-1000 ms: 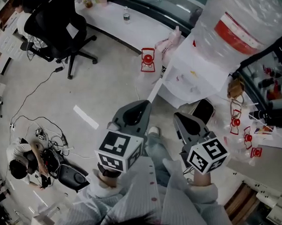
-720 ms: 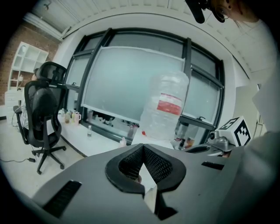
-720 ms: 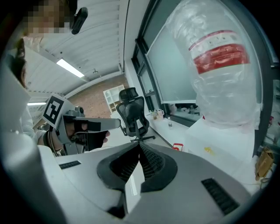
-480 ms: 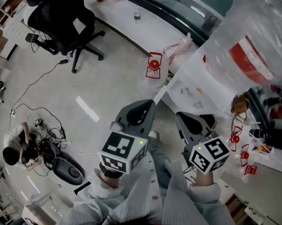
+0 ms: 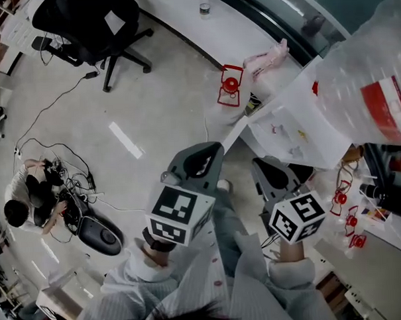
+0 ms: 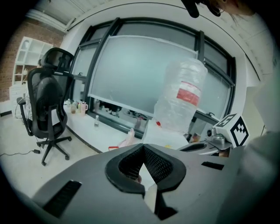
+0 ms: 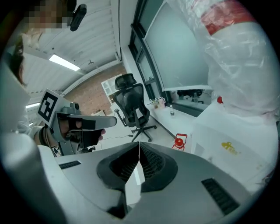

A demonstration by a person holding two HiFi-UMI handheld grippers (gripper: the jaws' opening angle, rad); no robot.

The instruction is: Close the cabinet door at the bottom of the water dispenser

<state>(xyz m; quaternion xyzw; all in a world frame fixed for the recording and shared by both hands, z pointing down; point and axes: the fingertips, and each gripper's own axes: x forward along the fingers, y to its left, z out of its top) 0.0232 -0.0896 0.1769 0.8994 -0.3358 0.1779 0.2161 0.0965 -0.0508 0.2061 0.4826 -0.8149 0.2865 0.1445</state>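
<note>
Head view: left gripper [image 5: 215,149] and right gripper [image 5: 256,163], fingers pressed together and empty, were held beside the water dispenser [image 5: 298,125]; approach was judged underway, with lowering toward its bottom door needed.

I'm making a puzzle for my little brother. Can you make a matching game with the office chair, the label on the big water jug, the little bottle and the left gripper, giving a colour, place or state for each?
Things:
1. office chair
2. label on the water jug
3. little bottle
4. left gripper

Matches:
A. red
B. shut, with nothing in it
C. black
D. standing on the white counter

Pairs: 1-C, 2-A, 3-D, 4-B.
</note>
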